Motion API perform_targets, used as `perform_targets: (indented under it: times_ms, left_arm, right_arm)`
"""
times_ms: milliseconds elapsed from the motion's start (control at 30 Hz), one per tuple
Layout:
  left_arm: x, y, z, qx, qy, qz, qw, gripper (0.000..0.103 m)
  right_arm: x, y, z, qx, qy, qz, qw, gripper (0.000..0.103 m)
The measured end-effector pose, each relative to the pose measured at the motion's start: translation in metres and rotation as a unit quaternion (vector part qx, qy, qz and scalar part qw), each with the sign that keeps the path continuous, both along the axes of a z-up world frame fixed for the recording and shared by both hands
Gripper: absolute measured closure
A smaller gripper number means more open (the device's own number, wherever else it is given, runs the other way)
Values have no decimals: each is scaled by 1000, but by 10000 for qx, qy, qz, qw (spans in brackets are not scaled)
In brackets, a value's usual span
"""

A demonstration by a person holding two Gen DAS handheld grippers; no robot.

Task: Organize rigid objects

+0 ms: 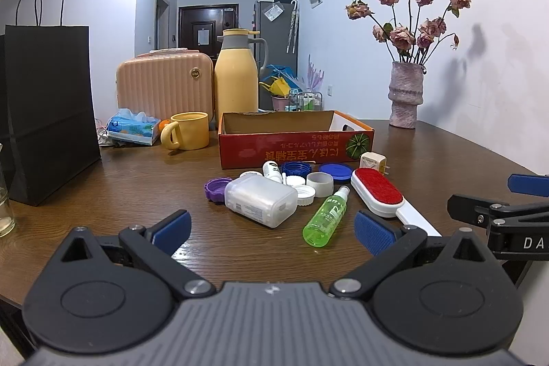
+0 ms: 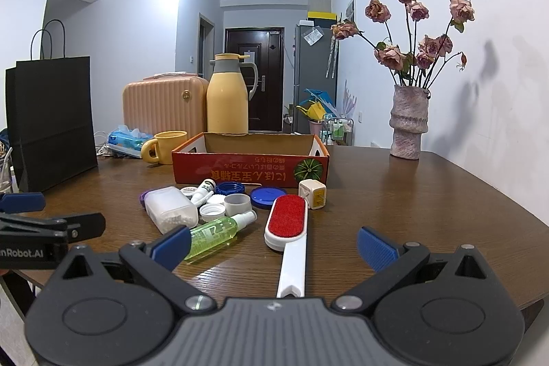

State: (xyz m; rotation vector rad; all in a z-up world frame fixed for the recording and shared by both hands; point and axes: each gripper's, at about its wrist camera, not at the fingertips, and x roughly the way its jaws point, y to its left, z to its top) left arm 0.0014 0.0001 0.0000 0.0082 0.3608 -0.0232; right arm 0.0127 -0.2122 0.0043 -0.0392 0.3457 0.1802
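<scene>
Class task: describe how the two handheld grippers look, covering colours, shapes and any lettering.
Both the left gripper and right gripper have matt black linkage arms with silver pivot screws, round black discs either side, and a ribbed grey centre. The fingertips carry ribbed blue pads. White lettering shows on each body, cut off by the frame. No cables are visible.
</scene>
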Motion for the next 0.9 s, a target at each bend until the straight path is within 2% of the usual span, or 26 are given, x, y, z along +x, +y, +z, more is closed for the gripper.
perform_targets:
  times_ms: [900]
  left_arm:
    - [-1,0,1,-14,-1,3,10000,0]
  right_arm:
    - [-4,3,2,-26,-12,20,10000,0]
